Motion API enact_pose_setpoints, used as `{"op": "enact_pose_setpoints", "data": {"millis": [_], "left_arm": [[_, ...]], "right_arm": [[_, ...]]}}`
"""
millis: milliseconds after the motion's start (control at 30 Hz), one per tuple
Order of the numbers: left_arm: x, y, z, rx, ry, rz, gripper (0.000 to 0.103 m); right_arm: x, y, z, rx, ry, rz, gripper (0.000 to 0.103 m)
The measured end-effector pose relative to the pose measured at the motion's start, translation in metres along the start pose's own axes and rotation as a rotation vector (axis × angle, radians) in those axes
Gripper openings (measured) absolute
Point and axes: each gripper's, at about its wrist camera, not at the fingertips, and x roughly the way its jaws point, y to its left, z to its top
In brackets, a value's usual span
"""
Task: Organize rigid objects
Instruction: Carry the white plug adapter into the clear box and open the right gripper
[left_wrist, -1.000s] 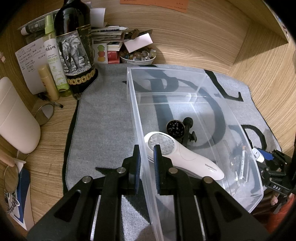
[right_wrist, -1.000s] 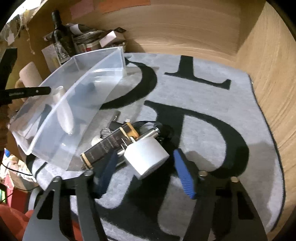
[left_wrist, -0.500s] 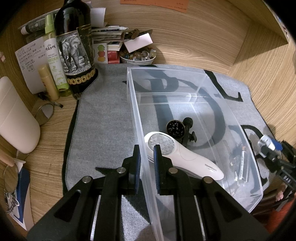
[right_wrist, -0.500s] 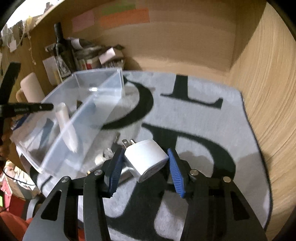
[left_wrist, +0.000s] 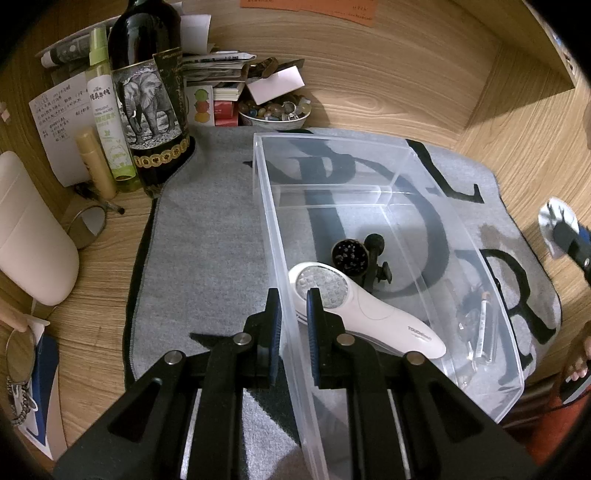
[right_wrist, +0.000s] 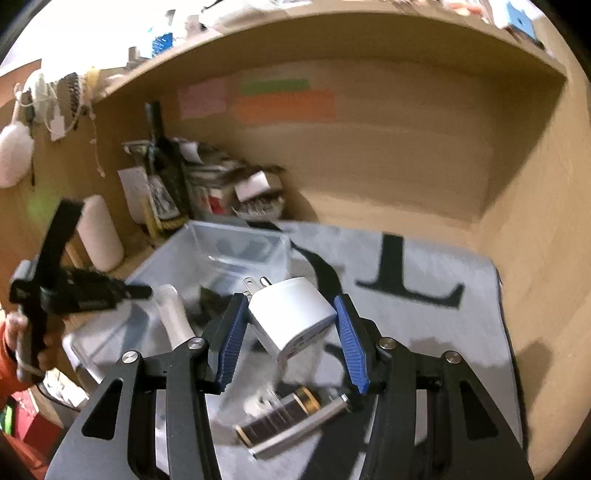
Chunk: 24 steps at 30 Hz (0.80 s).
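My left gripper (left_wrist: 293, 325) is shut on the near wall of the clear plastic bin (left_wrist: 273, 236). In the bin lie a white handheld device (left_wrist: 369, 317) and a small black mount (left_wrist: 373, 258). My right gripper (right_wrist: 290, 332) is shut on a white plug adapter (right_wrist: 291, 314) and holds it in the air above the grey mat (right_wrist: 424, 332), beside the bin (right_wrist: 221, 251). The right gripper also shows at the right edge of the left wrist view (left_wrist: 565, 236). A dark gold-banded tube (right_wrist: 280, 421) and a silver pen (right_wrist: 306, 424) lie on the mat below.
A wine bottle with an elephant label (left_wrist: 147, 99), a spray bottle (left_wrist: 107, 110), a bowl of stones (left_wrist: 273, 110) and papers crowd the back left corner. A white rounded device (left_wrist: 29, 232) stands at the left. Wooden walls enclose the desk.
My right gripper closed on the white plug adapter and lifted it well above the mat, towards the bin. My left gripper kept its hold on the bin wall.
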Motion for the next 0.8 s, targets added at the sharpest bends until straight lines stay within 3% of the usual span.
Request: {"op": "enact_pose_setpoints", "data": {"millis": [267, 800], "left_arm": [[0.0, 0.0, 0.0, -0.002, 0.0, -0.002, 0.012], [0.0, -0.001, 0.0, -0.002, -0.001, -0.002, 0.012]], "right_arm": [[0.02, 0.028, 0.017, -0.051, 0.001, 0.061, 0.045], [0.092, 0.068, 0.009, -0.164, 0.201, 0.074, 0.045]]}}
